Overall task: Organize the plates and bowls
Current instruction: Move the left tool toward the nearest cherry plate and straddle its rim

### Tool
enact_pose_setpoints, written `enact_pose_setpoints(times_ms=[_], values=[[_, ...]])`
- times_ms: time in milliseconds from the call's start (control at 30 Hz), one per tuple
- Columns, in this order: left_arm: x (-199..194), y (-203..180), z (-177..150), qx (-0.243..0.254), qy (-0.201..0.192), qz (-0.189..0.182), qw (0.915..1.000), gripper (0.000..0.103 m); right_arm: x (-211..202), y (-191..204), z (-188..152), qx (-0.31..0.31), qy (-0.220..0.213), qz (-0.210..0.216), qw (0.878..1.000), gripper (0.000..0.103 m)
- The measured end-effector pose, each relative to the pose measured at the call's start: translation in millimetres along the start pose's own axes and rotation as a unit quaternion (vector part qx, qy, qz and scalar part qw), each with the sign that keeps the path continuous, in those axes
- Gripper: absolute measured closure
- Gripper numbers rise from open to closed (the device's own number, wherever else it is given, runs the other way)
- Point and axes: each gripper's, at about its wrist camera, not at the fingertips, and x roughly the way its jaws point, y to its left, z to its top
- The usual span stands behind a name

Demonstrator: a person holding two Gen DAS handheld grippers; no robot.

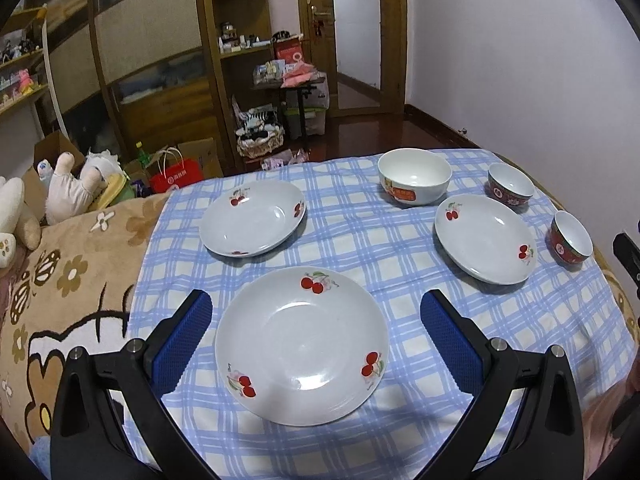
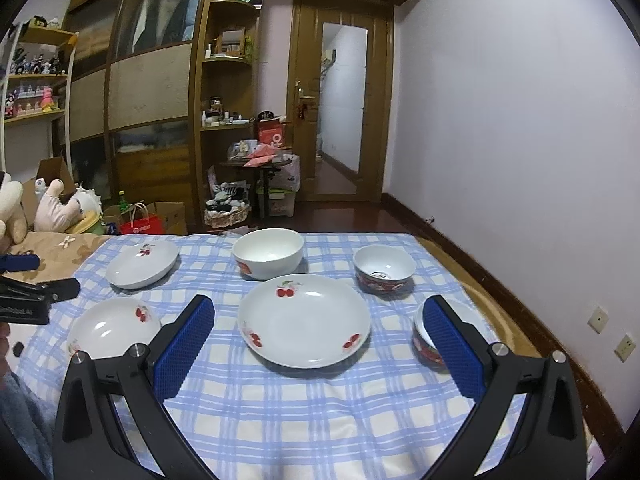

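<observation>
Left gripper (image 1: 316,332) jaws spread wide, near plate (image 1: 302,346) framed between them, untouched, on checked cloth (image 1: 360,240). Right gripper (image 2: 318,340) jaws likewise spread, centre plate (image 2: 304,320) ahead between them. Red bowl (image 2: 426,346) partly hidden behind right finger. Wall sockets (image 2: 598,319) seen only in right view.

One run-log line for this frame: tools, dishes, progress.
left tool: open, over near plate | right tool: open, empty | three plates, three bowls apart on checked cloth | nothing stacked yet
</observation>
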Motion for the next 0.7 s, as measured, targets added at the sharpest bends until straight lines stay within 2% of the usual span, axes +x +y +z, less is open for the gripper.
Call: enact_pose_setpoints(times_ms=[67, 200, 400, 567, 700], values=[[3, 4, 6, -0.005, 0.006, -0.004, 1.0000, 0.001, 5, 4, 5, 0.015, 0.014, 0.015, 1.000, 0.000], [11, 10, 18, -0.002, 0.011, 0.013, 0.9999, 0.001, 15, 16, 11, 0.030, 0.026, 0.044, 0.998, 0.000], [34, 22, 32, 0.006, 0.041, 0.000, 0.9991, 0.001, 39, 49, 21, 0.032, 0.056, 0.087, 0.994, 0.000], [50, 27, 43, 0.015, 0.057, -0.007, 0.9982, 0.001, 55, 81, 27, 0.002, 0.061, 0.090, 0.994, 0.000], [68, 37, 47, 0.006, 0.081, -0.012, 0.9966, 0.001, 73, 94, 29, 0.007, 0.083, 0.099, 0.992, 0.000]])
